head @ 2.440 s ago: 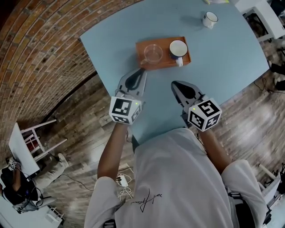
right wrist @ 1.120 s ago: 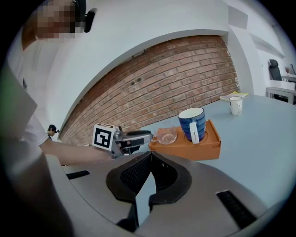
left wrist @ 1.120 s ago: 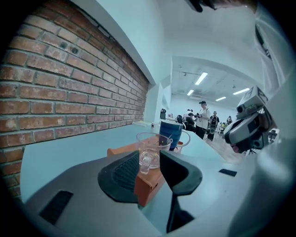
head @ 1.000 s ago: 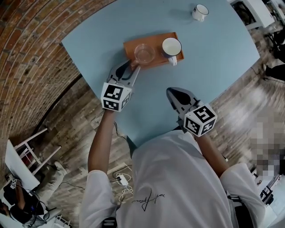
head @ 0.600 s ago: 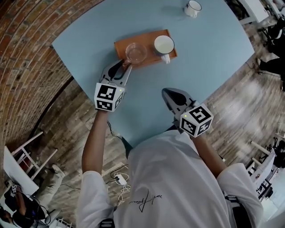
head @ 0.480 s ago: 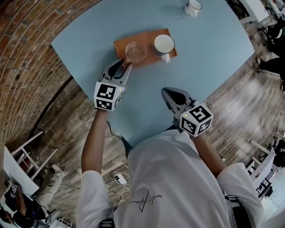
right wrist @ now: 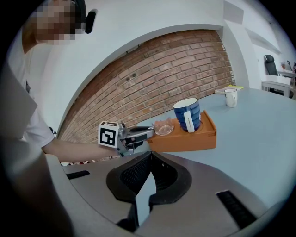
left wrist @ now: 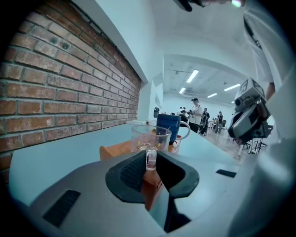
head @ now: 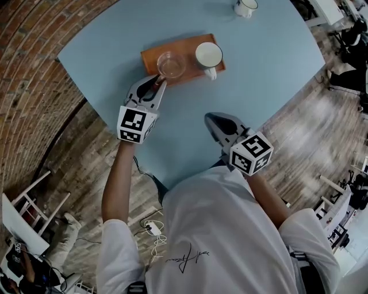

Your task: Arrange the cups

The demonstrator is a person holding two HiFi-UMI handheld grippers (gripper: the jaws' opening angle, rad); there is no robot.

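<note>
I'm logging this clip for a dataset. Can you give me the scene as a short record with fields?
Tray: orange tray on the blue table
On tray: glass cup, blue mug
Off tray: white mug, at the table's far side
Left gripper: jaws have just been closing, now on the glass cup's handle
Right gripper: shut, empty, over the table

The light-blue counter (head: pixel 264 63) carries an orange tray (head: pixel 148 59) towards its near left part, close to the brick-wall side, and a small white mug (head: pixel 244 7) standing alone well apart at the far right.
</note>
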